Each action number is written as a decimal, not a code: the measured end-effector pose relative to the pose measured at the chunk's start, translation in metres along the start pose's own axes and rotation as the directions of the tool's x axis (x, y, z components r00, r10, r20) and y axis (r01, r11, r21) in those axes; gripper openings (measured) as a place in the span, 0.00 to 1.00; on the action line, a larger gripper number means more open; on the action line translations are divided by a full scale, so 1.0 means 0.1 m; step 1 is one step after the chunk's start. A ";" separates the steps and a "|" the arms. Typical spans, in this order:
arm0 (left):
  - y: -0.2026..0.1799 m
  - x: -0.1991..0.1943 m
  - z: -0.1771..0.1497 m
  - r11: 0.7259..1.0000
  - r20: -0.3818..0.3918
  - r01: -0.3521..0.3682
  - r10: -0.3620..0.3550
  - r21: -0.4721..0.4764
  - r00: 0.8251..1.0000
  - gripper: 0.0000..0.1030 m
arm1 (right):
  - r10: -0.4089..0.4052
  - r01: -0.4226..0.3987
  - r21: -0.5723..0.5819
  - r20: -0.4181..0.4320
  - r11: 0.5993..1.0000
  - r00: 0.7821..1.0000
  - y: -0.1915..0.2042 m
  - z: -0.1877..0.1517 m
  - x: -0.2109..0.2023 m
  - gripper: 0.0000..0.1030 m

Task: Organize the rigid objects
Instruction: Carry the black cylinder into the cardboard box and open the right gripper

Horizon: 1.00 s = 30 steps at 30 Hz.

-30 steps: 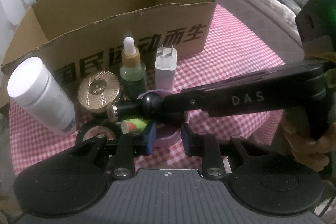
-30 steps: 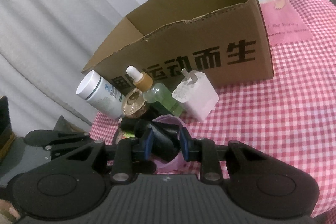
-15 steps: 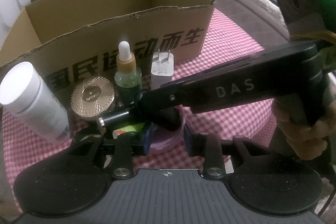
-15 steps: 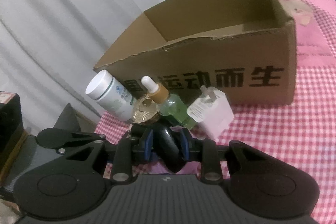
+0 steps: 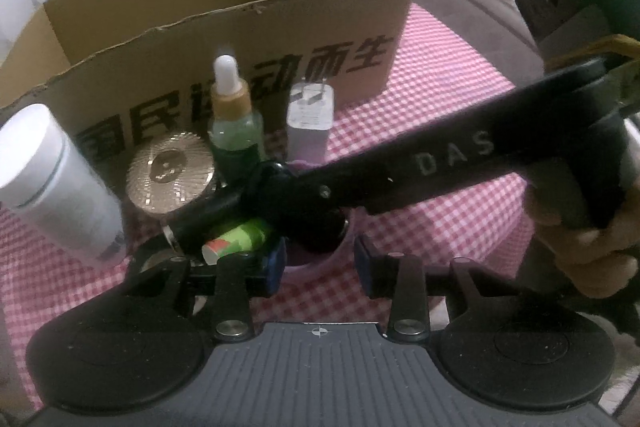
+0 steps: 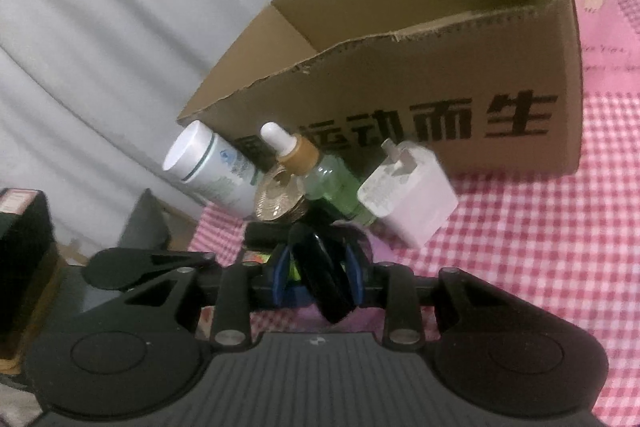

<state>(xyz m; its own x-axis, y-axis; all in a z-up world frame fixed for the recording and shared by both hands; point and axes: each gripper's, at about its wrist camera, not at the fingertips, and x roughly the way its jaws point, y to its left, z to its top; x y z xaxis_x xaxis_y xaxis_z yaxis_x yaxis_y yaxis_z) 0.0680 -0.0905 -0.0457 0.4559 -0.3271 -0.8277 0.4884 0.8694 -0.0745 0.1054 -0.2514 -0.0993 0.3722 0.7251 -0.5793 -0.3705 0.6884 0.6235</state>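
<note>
So the sorting is barely getting going as far as I can tell. The cardboard box (image 5: 240, 39) is sitting open at the back of the pink checked table (image 5: 440, 67), and the part of its inside that either camera catches is looking bare, though the floor of it is mostly hidden. Everything else is still lining up outside, just in front of the printed wall: the white bottle (image 5: 52, 179), the gold round lid (image 5: 170, 171), the green dropper bottle (image 5: 234, 123) and the white charger plug (image 5: 310, 115), all standing close together, with a little green-and-red tube (image 5: 236, 239) lying nearer the camera. The one thing actually getting handled is the black tube (image 6: 324, 283). The right gripper (image 6: 320, 267) is pinching it narrow between its blue pads, holding it slanted low over the clutter and not over the box yet. The left gripper (image 5: 320, 261) is opening its jaws. Something purple and round is showing in the gap, but the pads aren't pressing on it, so I'm calling that one empty-handed. My guess is the black tube is going in first, and then five or so more pieces are waiting their turn. Pretty much the whole job is still ahead.
</note>
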 end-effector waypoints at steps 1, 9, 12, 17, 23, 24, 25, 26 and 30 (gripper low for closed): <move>0.01 0.00 0.01 1.000 0.000 -0.004 0.004 -0.005 1.000 0.37 | 0.007 -0.007 0.000 -0.006 1.000 1.000 0.00 0.00 0.01 0.29; -0.02 -0.01 -0.02 0.999 0.020 -0.034 0.035 -0.008 0.999 0.36 | 0.018 -0.018 -0.015 0.000 1.000 1.000 0.00 0.00 0.06 0.26; -0.05 -0.03 -0.01 0.999 0.034 -0.047 0.047 0.000 0.998 0.36 | 0.024 -0.023 -0.016 0.015 1.000 1.000 -0.02 0.00 0.00 0.26; -0.08 -0.08 0.00 0.998 0.059 -0.065 0.065 0.005 0.996 0.35 | 0.017 -0.015 -0.034 0.047 0.999 0.999 0.03 0.03 -0.07 0.25; -0.11 -0.24 0.01 0.995 0.121 -0.103 0.101 0.012 0.988 0.30 | 0.013 -0.008 -0.064 0.075 0.998 0.997 0.17 0.02 -0.15 0.19; -0.11 -0.27 0.01 0.994 0.132 -0.107 0.104 0.012 0.986 0.30 | 0.011 -0.005 -0.072 0.081 0.997 0.997 0.20 0.01 -0.16 0.18; -0.11 -0.28 0.02 0.994 0.140 -0.108 0.105 0.011 0.984 0.29 | 0.007 0.000 -0.080 0.087 0.997 0.996 0.23 0.01 -0.17 0.17; -0.10 -0.30 0.02 0.994 0.148 -0.109 0.106 0.009 0.983 0.29 | 0.005 0.003 -0.088 0.094 0.996 0.996 0.26 0.00 -0.18 0.17; -0.09 -0.31 0.02 0.992 0.170 -0.123 0.119 0.009 0.978 0.28 | -0.003 0.015 -0.105 0.115 0.994 0.993 0.34 -0.01 -0.17 0.17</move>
<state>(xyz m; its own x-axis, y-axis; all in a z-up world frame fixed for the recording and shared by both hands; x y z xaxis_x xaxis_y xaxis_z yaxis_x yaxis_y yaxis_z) 0.0512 -0.0891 -0.0184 0.6304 -0.2791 -0.7243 0.4359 0.8994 0.0328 0.0860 -0.2400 -0.0685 0.4688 0.7161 -0.5171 -0.4524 0.6975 0.5558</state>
